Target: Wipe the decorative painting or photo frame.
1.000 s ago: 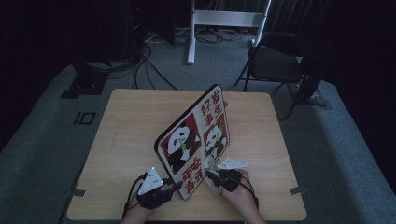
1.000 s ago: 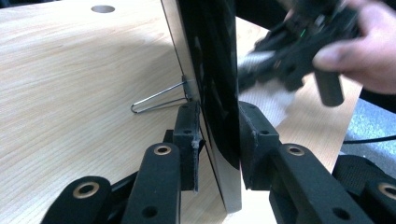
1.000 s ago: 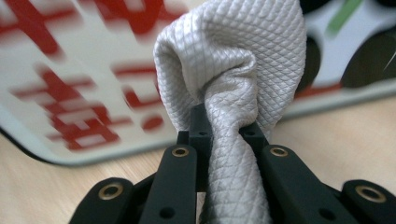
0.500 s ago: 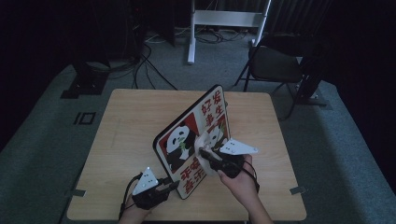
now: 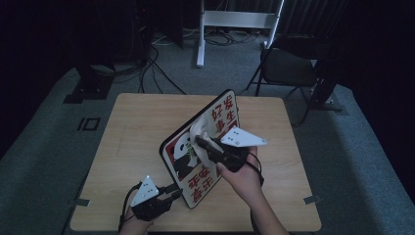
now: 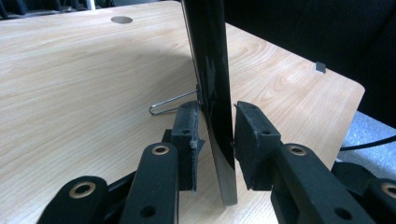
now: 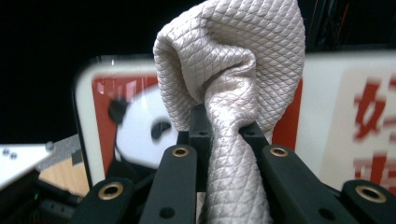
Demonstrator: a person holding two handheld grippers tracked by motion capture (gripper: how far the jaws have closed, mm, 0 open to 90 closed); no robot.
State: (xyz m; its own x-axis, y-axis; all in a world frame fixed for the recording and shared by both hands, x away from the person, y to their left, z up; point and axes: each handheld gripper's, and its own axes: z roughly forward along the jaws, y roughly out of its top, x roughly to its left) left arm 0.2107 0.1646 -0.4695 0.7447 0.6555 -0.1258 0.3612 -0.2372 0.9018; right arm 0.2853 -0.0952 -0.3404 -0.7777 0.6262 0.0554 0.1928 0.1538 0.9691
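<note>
Right claw (image 5: 201, 143), gripping a beige quilted cloth (image 7: 229, 84), has risen to the upright panda-printed board (image 5: 205, 147); left claw (image 6: 215, 140) clamps its near edge, ready for wiping.

Black folding chair (image 5: 288, 68) and white stand (image 5: 238, 22) beyond the table (image 5: 132, 132)

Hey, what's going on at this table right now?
A person is cleaning a panda sign that stands upright on the wooden table. The left tool has its jaws around the sign's lower edge, steadying it; in the left gripper view the panel sits between the pads, with a wire stand behind it. The right tool is shut on a bunched pale cloth and holds it up against the sign's printed face, over the panda picture.
</note>
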